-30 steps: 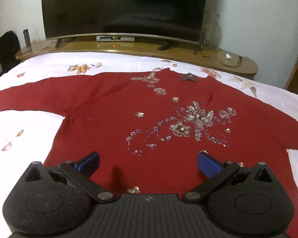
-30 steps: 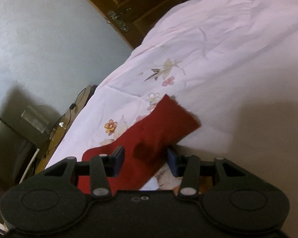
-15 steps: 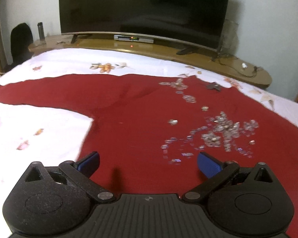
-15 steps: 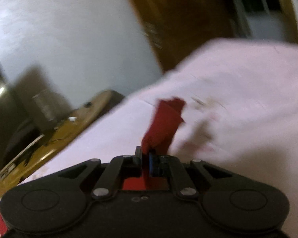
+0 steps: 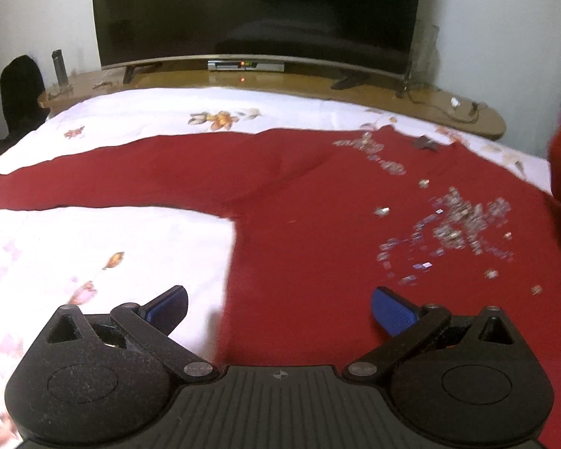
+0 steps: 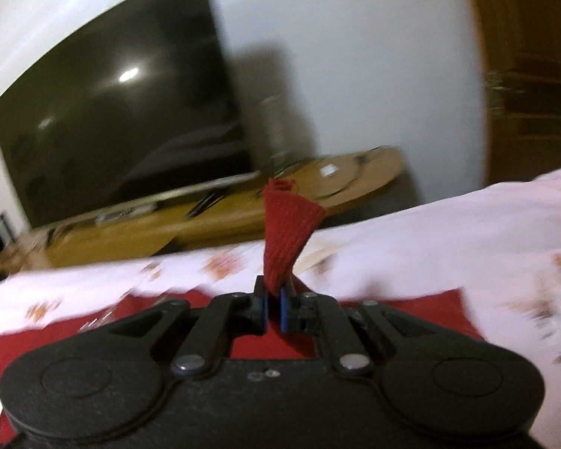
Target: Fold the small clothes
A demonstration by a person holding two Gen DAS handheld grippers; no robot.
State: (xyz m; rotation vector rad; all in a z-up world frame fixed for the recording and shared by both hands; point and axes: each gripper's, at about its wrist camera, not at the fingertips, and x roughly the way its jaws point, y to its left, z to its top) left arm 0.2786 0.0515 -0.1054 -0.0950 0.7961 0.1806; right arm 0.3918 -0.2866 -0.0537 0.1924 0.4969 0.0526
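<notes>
Gripping sleeve (image 6: 288, 228), right gripper (image 6: 273, 308)

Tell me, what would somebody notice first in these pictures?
A big dark red knitted sweater with sparkly beads lies spread on the white flowered bedsheet. The right gripper pinches its sleeve cuff up in the air. Behind the bed stands a wide black television.

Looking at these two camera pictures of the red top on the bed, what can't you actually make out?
- Sweater hem: left wrist view, hidden behind the left gripper.
- Beadwork: same view, blurred.
- Sleeve pinched in the right gripper: right wrist view, the rest is behind the gripper body.
- Bedsheet print: blurred.
</notes>
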